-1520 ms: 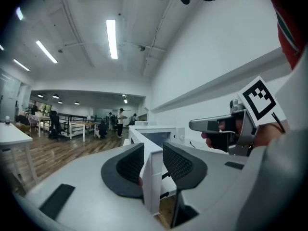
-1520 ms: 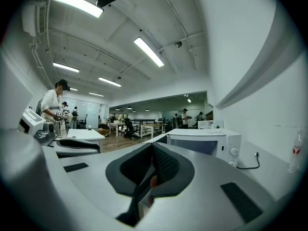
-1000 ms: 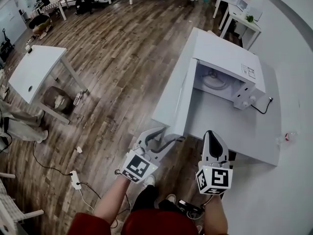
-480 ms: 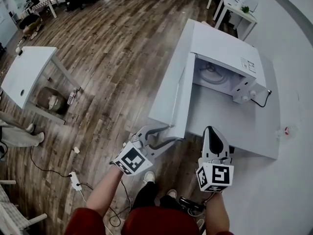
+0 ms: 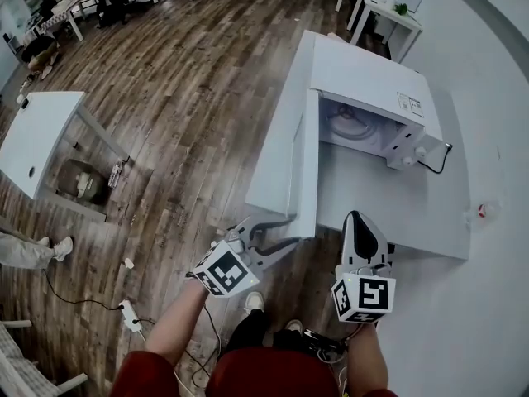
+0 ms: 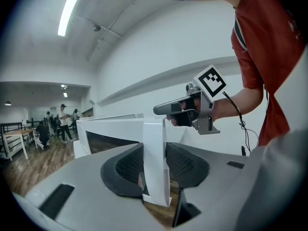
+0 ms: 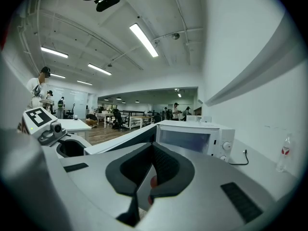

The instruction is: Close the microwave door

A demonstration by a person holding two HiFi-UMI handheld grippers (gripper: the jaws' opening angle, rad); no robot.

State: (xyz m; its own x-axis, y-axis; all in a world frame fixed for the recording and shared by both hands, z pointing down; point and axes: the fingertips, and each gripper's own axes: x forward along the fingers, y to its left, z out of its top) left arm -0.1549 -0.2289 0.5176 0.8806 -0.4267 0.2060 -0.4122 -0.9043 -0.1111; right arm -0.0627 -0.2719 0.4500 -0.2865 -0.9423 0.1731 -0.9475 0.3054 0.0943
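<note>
Head view: beside open plank floor (image 5: 182, 98) on the left, the left gripper (image 5: 291, 231), turned further than a second ago, is closing its ribbed black pads on the near edge of the flat white microwave door (image 5: 281, 155). The door stands wide open from the boxy microwave (image 5: 364, 73). Rightward, the right gripper (image 5: 358, 217) hovers over the table (image 5: 397, 213) edge, jaws together and empty.

distant people (image 7: 177, 110) too small, white desk (image 5: 41, 135) cut by left edge
</note>
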